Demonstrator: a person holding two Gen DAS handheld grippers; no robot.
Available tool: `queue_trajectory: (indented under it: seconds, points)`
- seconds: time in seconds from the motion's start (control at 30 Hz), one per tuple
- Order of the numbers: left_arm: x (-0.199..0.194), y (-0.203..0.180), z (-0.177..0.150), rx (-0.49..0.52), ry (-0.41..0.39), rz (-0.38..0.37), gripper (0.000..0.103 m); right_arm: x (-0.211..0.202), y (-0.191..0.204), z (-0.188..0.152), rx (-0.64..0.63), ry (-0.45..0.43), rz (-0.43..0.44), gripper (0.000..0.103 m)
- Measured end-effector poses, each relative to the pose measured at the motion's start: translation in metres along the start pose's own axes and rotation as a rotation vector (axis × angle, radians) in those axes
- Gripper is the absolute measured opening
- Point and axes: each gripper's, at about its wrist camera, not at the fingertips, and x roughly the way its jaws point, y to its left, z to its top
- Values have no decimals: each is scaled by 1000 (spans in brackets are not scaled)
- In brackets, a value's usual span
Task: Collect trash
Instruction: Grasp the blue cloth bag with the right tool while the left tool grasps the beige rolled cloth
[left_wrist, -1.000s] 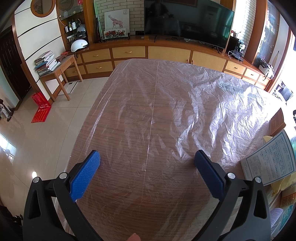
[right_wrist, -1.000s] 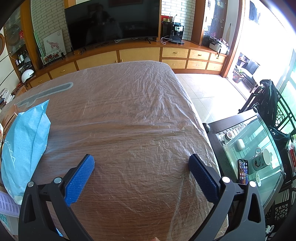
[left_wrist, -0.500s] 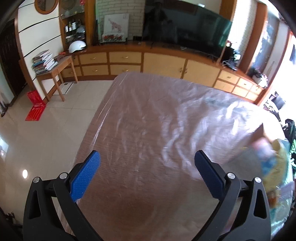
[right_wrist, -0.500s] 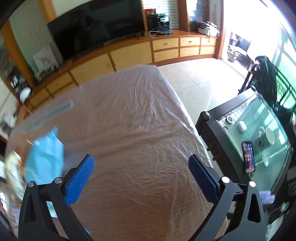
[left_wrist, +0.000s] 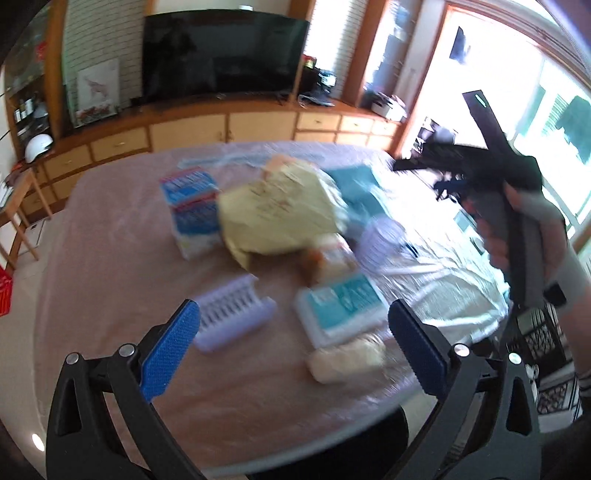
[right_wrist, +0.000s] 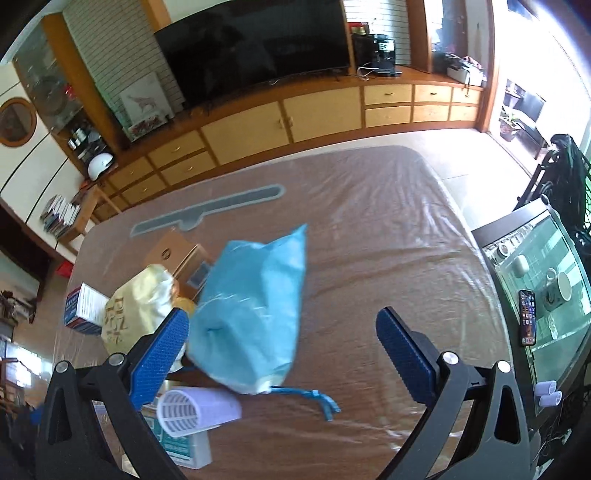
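1. Both cameras have swung since the earlier frames, when each saw mostly bare covered tabletop: a cluster of trash now fills the middle of both views.
2. Left gripper (left_wrist: 293, 341): blue pads spread wide, nothing between them, held above the near edge of the plastic-covered table (left_wrist: 110, 266).
3. Right gripper (right_wrist: 282, 350): pads likewise wide apart and empty; in the left view it appears at far right, raised above the table in the person's right hand (left_wrist: 532, 240).
4. Blue drawstring bag (right_wrist: 255, 317): lies on the table with its long axis running from the near left, where its blue cord (right_wrist: 314, 397) trails out, to a pointed corner aimed at the far right. Its near end lies just inside the right gripper's left pad in the view.
5. Yellow crumpled bag (left_wrist: 280, 210): at the centre of the pile, touching the blue-and-white carton (left_wrist: 194, 214) on its left.
6. Lilac ribbed roller (left_wrist: 232, 314): long axis runs left to right, tilted slightly up to the right, just beyond the left gripper's left pad.
7. Teal-labelled flat pack (left_wrist: 341, 308) and, nearer, a pale soft lump (left_wrist: 345, 360), possibly a wrapped bun; motion blur prevents a firm reading.
8. Brown cardboard box (right_wrist: 173, 254): behind the pile, near a grey strip (right_wrist: 210, 212) under the plastic.
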Motion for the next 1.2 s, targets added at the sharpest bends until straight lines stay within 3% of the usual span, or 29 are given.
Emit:
queue_trajectory:
  seconds: [0.17, 0.27, 0.57, 0.87, 0.97, 1.03, 1.2]
  points:
    - [18, -28, -18, 43, 56, -11, 102, 21, 23, 3, -3, 52, -47, 99]
    - [28, -39, -29, 61, 68, 20, 102, 38, 27, 7, 16, 89, -81, 99]
    - [42, -24, -33, -26, 107, 8, 101, 82, 15, 11, 149, 224, -42, 99]
    - [51, -26, -41, -35, 145, -30, 76, 96, 25, 6, 150, 239, -2, 86]
    - [54, -25, -41, -46, 158, -50, 63, 92, 22, 7, 169, 224, 80, 82]
    - [54, -24, -41, -59, 165, -68, 54, 90, 14, 6, 203, 214, 130, 74]
    - [49, -22, -42, -61, 151, -88, 53, 74, 6, 8, 189, 160, 150, 66]
